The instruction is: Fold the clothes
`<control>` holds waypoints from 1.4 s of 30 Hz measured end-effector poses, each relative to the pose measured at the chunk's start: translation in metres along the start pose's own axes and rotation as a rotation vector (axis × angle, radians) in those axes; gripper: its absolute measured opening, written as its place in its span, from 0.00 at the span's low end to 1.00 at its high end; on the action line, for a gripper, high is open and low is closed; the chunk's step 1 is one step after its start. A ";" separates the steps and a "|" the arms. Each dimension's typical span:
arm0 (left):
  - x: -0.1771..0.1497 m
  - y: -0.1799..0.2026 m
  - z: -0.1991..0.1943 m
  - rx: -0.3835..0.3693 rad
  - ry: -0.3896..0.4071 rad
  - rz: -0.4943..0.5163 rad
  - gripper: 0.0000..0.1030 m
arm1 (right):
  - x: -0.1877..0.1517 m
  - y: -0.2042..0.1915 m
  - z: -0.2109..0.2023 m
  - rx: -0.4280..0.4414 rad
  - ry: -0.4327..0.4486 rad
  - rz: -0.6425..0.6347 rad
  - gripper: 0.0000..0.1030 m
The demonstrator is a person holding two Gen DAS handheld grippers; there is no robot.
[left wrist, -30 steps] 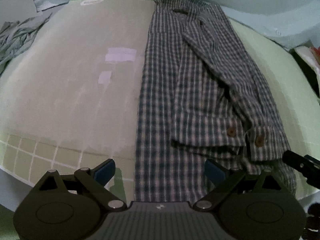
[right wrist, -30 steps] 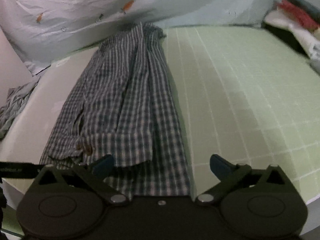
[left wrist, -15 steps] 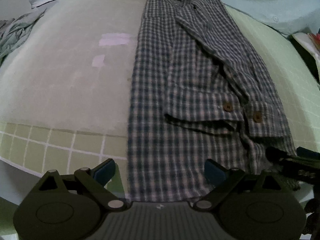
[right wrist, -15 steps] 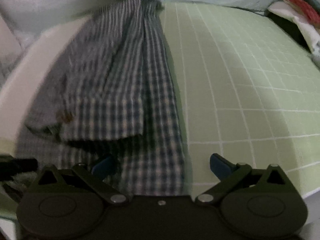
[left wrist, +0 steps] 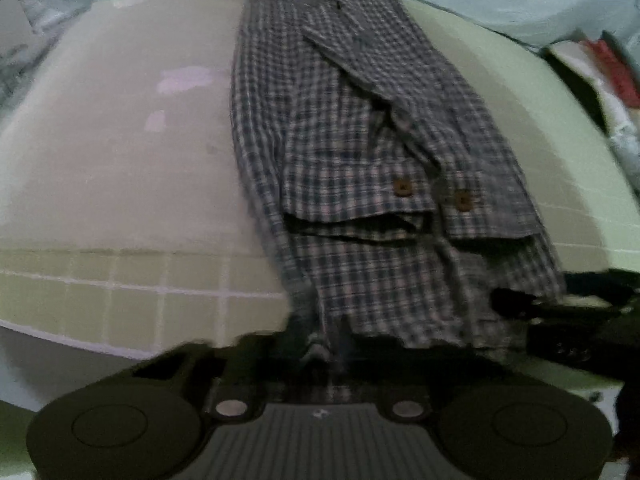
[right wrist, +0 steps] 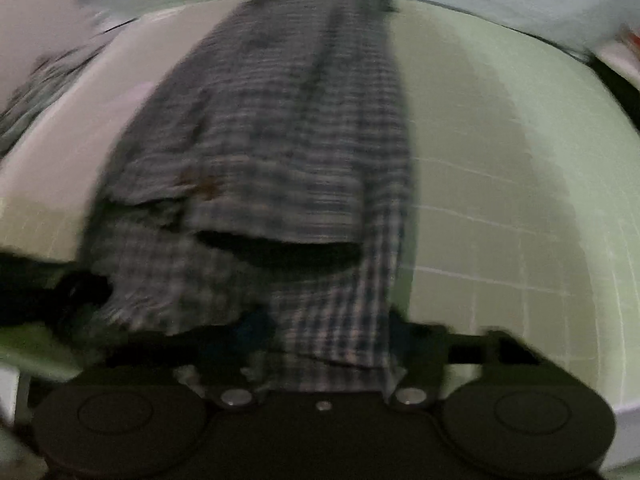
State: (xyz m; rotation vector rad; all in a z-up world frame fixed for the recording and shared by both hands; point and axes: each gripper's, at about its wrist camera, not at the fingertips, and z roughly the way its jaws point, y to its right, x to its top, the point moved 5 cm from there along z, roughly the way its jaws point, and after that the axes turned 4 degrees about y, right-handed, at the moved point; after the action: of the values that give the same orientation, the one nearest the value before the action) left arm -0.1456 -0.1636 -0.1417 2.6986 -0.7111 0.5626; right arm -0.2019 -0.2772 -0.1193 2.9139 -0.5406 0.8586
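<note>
Left wrist view: a green gridded mat [left wrist: 132,300] is spread under a long-folded plaid shirt [left wrist: 360,168], two brown cuff buttons [left wrist: 402,187] facing up. Its near hem is clamped by the left gripper [left wrist: 320,344] and the right gripper [right wrist: 320,344].

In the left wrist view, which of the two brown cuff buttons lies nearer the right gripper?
The right-hand button, on the cuff lying toward the green mat; the other button sits further left, away from the right gripper.
</note>
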 end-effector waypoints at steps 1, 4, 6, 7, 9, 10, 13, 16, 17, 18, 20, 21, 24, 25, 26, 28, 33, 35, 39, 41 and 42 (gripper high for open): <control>-0.002 0.002 -0.003 -0.026 -0.011 -0.005 0.08 | -0.001 -0.003 -0.002 0.021 -0.010 -0.013 0.13; -0.002 0.003 -0.016 -0.077 -0.011 -0.015 0.07 | -0.004 -0.005 -0.010 0.095 -0.052 0.024 0.08; 0.001 0.001 -0.028 -0.107 0.005 -0.025 0.07 | -0.003 0.002 -0.020 0.119 -0.043 0.071 0.08; 0.004 0.001 -0.033 -0.117 0.019 -0.031 0.07 | -0.001 0.008 -0.026 0.130 -0.027 0.104 0.08; 0.015 -0.001 -0.043 -0.132 0.052 -0.047 0.06 | 0.012 0.021 -0.030 0.160 0.004 0.181 0.08; 0.022 -0.002 -0.048 -0.140 0.072 -0.056 0.06 | 0.018 0.028 -0.034 0.176 0.019 0.223 0.07; 0.046 -0.005 -0.064 -0.165 0.140 -0.092 0.06 | 0.041 0.043 -0.042 0.219 0.080 0.318 0.07; 0.072 -0.008 -0.078 -0.173 0.212 -0.117 0.06 | 0.066 0.052 -0.052 0.246 0.147 0.370 0.07; 0.083 -0.010 -0.079 -0.173 0.232 -0.121 0.06 | 0.075 0.054 -0.051 0.252 0.165 0.378 0.07; 0.092 -0.011 -0.077 -0.175 0.247 -0.130 0.06 | 0.084 0.056 -0.050 0.264 0.183 0.387 0.07; 0.111 -0.012 -0.073 -0.176 0.272 -0.153 0.06 | 0.105 0.060 -0.043 0.283 0.208 0.410 0.07; 0.122 -0.013 -0.069 -0.173 0.284 -0.161 0.06 | 0.114 0.061 -0.038 0.283 0.217 0.412 0.07; 0.151 -0.017 -0.062 -0.168 0.322 -0.178 0.06 | 0.142 0.064 -0.031 0.274 0.253 0.401 0.07; 0.160 -0.019 -0.058 -0.167 0.331 -0.188 0.06 | 0.152 0.064 -0.025 0.270 0.261 0.403 0.07; 0.168 -0.022 -0.053 -0.168 0.335 -0.200 0.07 | 0.156 0.069 -0.023 0.268 0.266 0.403 0.07; 0.182 -0.028 -0.039 -0.163 0.327 -0.225 0.07 | 0.168 0.070 -0.009 0.255 0.258 0.411 0.07; 0.209 -0.042 0.007 -0.149 0.286 -0.255 0.07 | 0.193 0.077 0.042 0.242 0.217 0.431 0.08; 0.216 -0.046 0.029 -0.134 0.251 -0.267 0.07 | 0.198 0.080 0.067 0.235 0.177 0.445 0.08; 0.229 -0.056 0.070 -0.108 0.172 -0.300 0.07 | 0.199 0.086 0.121 0.232 0.064 0.499 0.08; 0.232 -0.060 0.079 -0.110 0.144 -0.323 0.08 | 0.200 0.091 0.137 0.241 0.020 0.548 0.08; 0.233 -0.061 0.081 -0.112 0.137 -0.329 0.08 | 0.201 0.094 0.140 0.247 0.009 0.573 0.08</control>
State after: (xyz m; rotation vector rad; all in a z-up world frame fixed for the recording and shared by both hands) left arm 0.0969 -0.2371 -0.1217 2.5665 -0.2469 0.5961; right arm -0.0048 -0.4494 -0.1344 2.9990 -1.4046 1.0507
